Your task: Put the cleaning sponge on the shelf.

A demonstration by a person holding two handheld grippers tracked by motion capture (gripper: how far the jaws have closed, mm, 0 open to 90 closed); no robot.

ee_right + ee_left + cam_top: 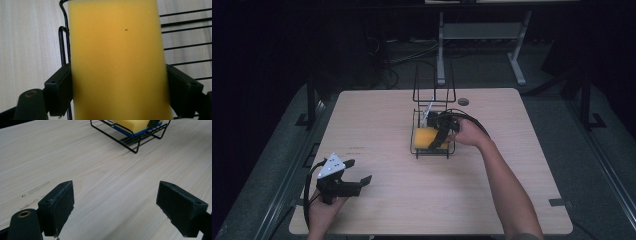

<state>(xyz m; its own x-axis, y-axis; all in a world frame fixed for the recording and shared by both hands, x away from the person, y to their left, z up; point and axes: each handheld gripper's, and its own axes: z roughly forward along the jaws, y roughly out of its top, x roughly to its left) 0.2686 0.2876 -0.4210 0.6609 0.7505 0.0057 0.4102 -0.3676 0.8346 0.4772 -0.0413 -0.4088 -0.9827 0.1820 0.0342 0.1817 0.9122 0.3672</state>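
Surface was a light wood-grain table (pixel 377 125), square-ish, with a small round grommet (pixel 463 101) near the far edge. The room around it was dark: grey floor, a white desk frame (pixel 482 35) beyond the table, loose cables on the floor behind.

Left side: left gripper (pixel 354 172) sat near the table's near-left corner, held in the person's left hand (pixel 324 207), grey three-cornered plate on top. In the left gripper view its jaws stood wide apart with only bare tabletop between them, released, holding nothing (pixel 115 205).

Centre-right: black wire rack (pixel 432 145) stood on the table, tall loops at its far end, low basket at the near end. The sponge (pixel 424 137) lay in the low basket, yellow face up, blue layer underneath visible in the left gripper view (pixel 132 125).

Right gripper (pixel 439 137) reached into the basket from the right hand (pixel 467 132). In the right gripper view its jaws sat against both long sides of the sponge (pixel 116 60), clamped on it. The sponge's long axis ran along the gripper's line of sight, pointing away from the camera, over the rack wires (pixel 187 27).
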